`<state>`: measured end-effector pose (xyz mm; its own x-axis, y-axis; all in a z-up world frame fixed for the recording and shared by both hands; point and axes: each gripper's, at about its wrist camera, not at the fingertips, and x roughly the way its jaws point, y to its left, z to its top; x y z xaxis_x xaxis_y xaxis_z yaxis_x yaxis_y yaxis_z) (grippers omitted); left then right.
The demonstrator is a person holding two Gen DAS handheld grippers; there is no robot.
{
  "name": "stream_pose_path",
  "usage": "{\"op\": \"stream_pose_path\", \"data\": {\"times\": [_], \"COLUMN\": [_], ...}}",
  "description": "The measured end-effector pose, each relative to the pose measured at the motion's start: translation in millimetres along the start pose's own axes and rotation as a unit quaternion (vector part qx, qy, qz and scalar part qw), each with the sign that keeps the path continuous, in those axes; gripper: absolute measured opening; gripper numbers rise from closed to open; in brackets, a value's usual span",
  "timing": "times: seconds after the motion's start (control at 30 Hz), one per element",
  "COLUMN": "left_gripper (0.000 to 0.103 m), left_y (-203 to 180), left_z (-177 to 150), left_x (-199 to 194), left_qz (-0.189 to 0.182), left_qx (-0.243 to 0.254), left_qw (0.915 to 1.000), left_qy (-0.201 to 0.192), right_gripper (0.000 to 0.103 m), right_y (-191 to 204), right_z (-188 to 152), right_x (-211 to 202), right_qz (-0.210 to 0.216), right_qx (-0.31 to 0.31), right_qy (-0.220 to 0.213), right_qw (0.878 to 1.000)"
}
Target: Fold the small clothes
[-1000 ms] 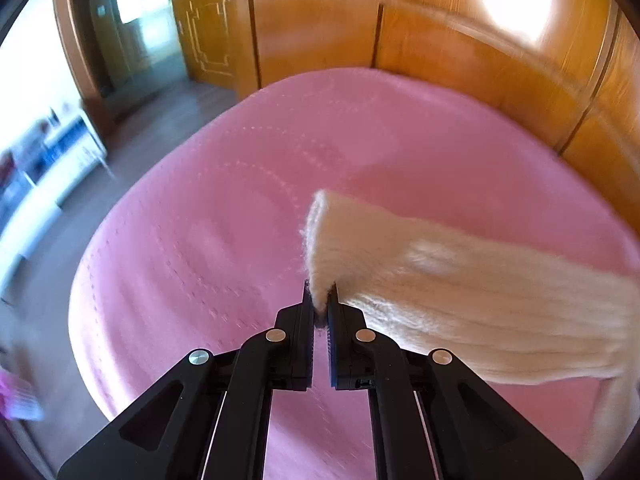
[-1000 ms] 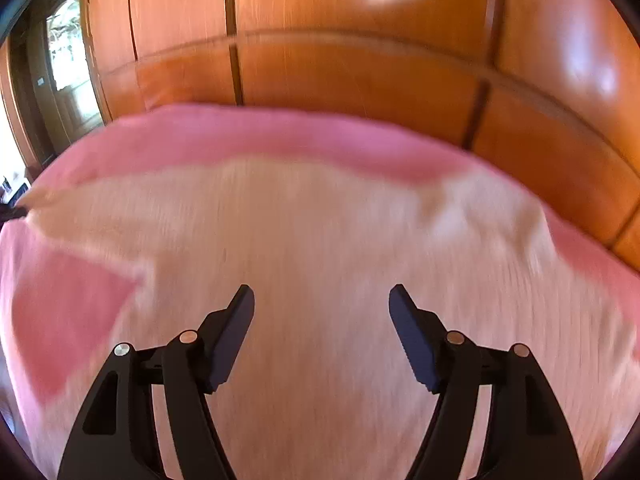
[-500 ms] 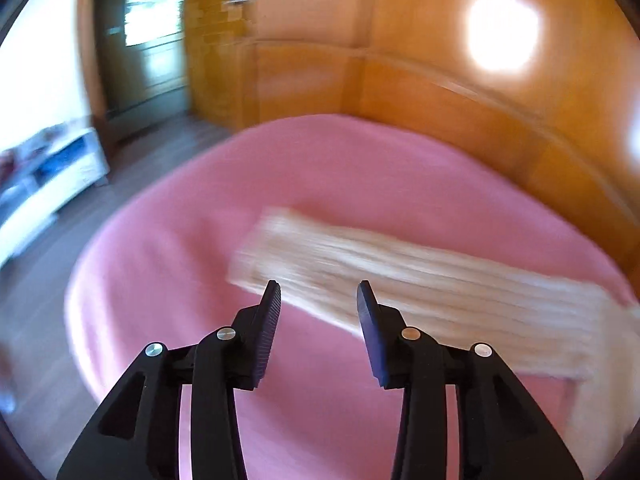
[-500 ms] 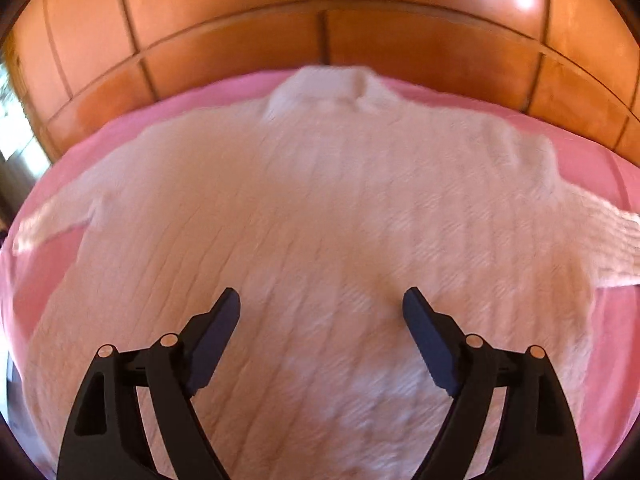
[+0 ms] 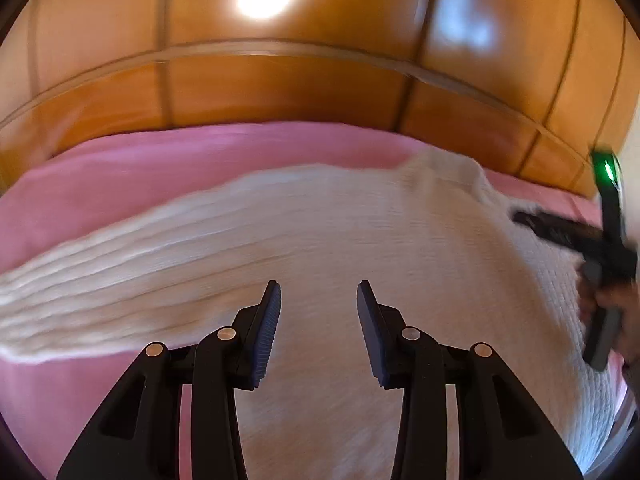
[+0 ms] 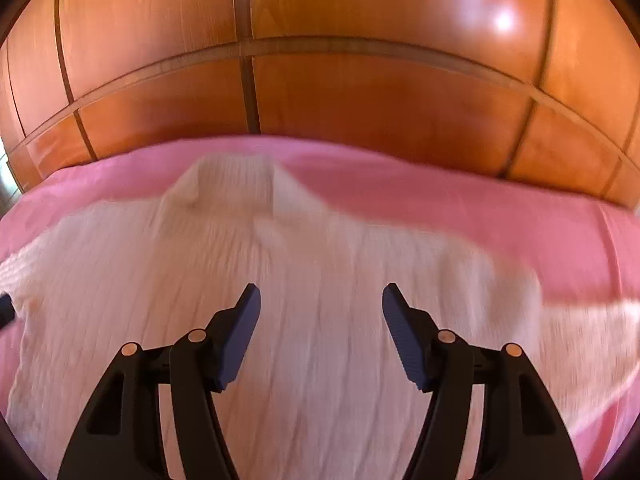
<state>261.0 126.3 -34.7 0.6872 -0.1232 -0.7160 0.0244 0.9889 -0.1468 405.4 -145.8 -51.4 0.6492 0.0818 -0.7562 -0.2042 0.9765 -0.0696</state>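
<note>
A cream knitted sweater [image 5: 360,240] lies spread flat on the pink bed [image 5: 120,168], collar toward the headboard. Its left sleeve [image 5: 100,280] stretches out to the left. My left gripper [image 5: 319,300] is open and empty above the sweater's left side. My right gripper [image 6: 321,304] is open and empty above the sweater's body [image 6: 320,280], below the collar [image 6: 236,176]. The right sleeve [image 6: 580,328] extends to the right. The right gripper also shows at the right edge of the left wrist view [image 5: 592,256].
A wooden panelled headboard [image 6: 320,92] rises right behind the bed. Pink bedding [image 6: 480,208] shows around the sweater on both sides.
My left gripper let go of the sleeve end, opened, and swung right over the sweater's body. The sleeve now lies flat. My right gripper shifted right and stayed open.
</note>
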Motion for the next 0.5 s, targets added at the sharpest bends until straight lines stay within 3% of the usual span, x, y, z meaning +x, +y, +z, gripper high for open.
{"op": "stream_pose_path", "data": {"times": [0.13, 0.17, 0.2, 0.23, 0.3, 0.4, 0.5], "left_gripper": [0.038, 0.038, 0.038, 0.038, 0.038, 0.038, 0.038], "left_y": [-19.1, -21.1, -22.7, -24.4, -27.7, -27.6, -33.9], "left_z": [9.8, 10.0, 10.0, 7.9, 1.7, 11.2, 23.7], "left_x": [43.2, 52.1, 57.9, 62.7, 61.7, 74.5, 96.6], "left_qz": [-0.008, -0.003, 0.003, 0.008, 0.016, 0.032, 0.059], "left_qx": [0.005, 0.003, 0.002, -0.003, -0.015, -0.038, -0.038], "left_qw": [0.9995, 0.9994, 0.9993, 0.9992, 0.9994, 0.9987, 0.9975], "left_qy": [0.029, 0.036, 0.038, 0.038, 0.026, 0.011, 0.007], "right_gripper": [0.063, 0.062, 0.053, 0.031, 0.009, 0.006, 0.006], "right_y": [2.5, 6.4, 9.3, 10.7, 14.3, 5.8, 3.0], "right_z": [27.7, 30.1, 30.7, 30.9, 34.4, 52.2, 57.1], "right_x": [42.7, 54.4, 62.9, 68.7, 72.4, 79.4, 101.0], "right_qz": [0.032, 0.022, 0.014, 0.012, -0.010, -0.033, -0.052], "right_qx": [-0.006, -0.018, -0.025, -0.030, -0.041, -0.010, -0.006], "right_qy": [0.026, 0.032, 0.038, 0.042, 0.032, 0.009, 0.037], "right_qw": [0.999, 0.999, 0.999, 0.999, 0.999, 0.999, 0.998]}}
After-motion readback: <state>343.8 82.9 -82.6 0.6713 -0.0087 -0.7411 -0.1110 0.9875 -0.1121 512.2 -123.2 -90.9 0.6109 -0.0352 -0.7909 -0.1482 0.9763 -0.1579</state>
